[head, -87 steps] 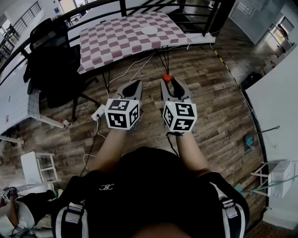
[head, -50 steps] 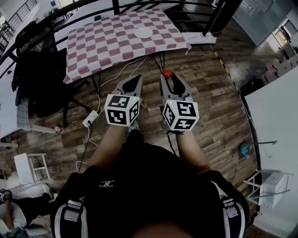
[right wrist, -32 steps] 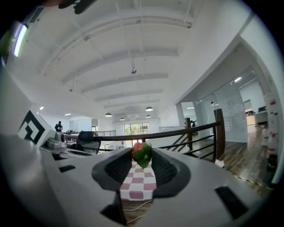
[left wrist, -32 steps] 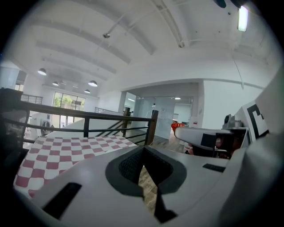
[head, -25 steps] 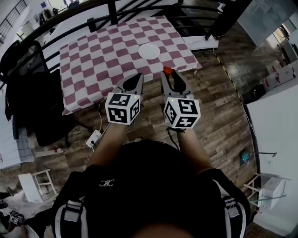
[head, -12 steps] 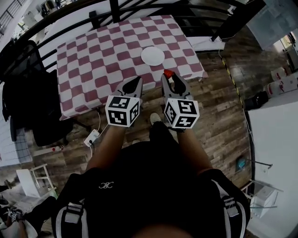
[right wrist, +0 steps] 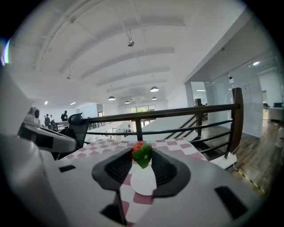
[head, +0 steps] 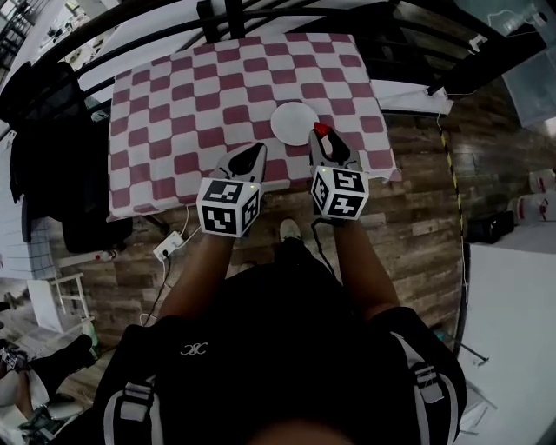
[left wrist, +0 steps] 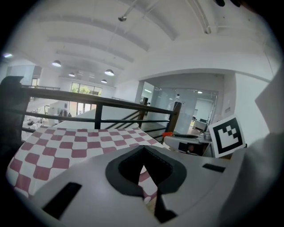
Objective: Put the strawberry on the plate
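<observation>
A table under a red-and-white checked cloth (head: 174, 104) fills the upper part of the head view, with a white plate (head: 292, 123) near its front edge. My right gripper (head: 322, 133) is shut on a red strawberry (head: 321, 129) with green leaves, held above the cloth just right of the plate. In the right gripper view the strawberry (right wrist: 142, 153) sits pinched at the fingertips, and the plate (right wrist: 143, 181) shows below it through the gap. My left gripper (head: 254, 149) hovers over the table's front edge, left of the plate, jaws together and empty; its tips (left wrist: 142, 149) meet.
A black railing (head: 261, 13) runs behind the table. A black office chair (head: 43, 130) stands at the table's left. A power strip with cables (head: 169, 249) lies on the wooden floor under the front edge. A white surface (head: 512, 313) is at the right.
The table and plate have come much nearer as the person walked up. Both grippers, before over the floor, now reach over the table's front edge. The strawberry stays held.
</observation>
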A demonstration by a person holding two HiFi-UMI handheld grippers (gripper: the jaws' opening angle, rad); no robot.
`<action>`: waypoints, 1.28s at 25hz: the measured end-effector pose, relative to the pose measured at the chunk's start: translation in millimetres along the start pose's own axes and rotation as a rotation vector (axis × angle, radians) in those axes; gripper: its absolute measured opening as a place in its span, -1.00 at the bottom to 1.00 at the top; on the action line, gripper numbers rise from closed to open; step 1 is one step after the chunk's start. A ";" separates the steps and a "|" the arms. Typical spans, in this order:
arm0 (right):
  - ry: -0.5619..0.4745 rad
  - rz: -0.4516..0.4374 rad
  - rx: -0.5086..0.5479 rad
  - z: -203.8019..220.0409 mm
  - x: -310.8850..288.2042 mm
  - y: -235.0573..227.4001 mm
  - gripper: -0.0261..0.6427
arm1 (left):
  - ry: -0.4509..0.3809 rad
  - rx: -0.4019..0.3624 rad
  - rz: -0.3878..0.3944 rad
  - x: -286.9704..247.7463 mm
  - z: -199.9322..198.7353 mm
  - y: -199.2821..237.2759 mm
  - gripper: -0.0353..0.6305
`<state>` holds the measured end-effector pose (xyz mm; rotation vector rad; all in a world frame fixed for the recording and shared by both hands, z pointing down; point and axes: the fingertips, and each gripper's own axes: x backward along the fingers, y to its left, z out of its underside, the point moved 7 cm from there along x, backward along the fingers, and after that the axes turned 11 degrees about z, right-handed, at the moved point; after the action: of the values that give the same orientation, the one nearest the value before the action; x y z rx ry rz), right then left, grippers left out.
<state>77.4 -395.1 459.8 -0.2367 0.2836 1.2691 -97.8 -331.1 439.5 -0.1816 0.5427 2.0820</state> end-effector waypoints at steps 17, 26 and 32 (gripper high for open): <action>0.365 -0.149 0.113 105.3 -169.4 -2.7 -0.49 | 0.107 0.139 -0.164 -62.8 28.6 42.8 -0.90; 0.438 -0.142 0.201 123.0 -183.5 7.3 -0.49 | 0.115 0.165 -0.197 -62.1 38.3 51.1 -0.90; 0.419 -0.140 0.252 119.3 -180.7 8.6 -0.28 | 0.104 0.158 -0.186 -61.3 36.1 49.8 -0.90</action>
<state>29.6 -516.4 632.9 -0.2997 0.7684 1.0250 -103.1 -385.0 507.5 -0.2398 0.7224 1.8483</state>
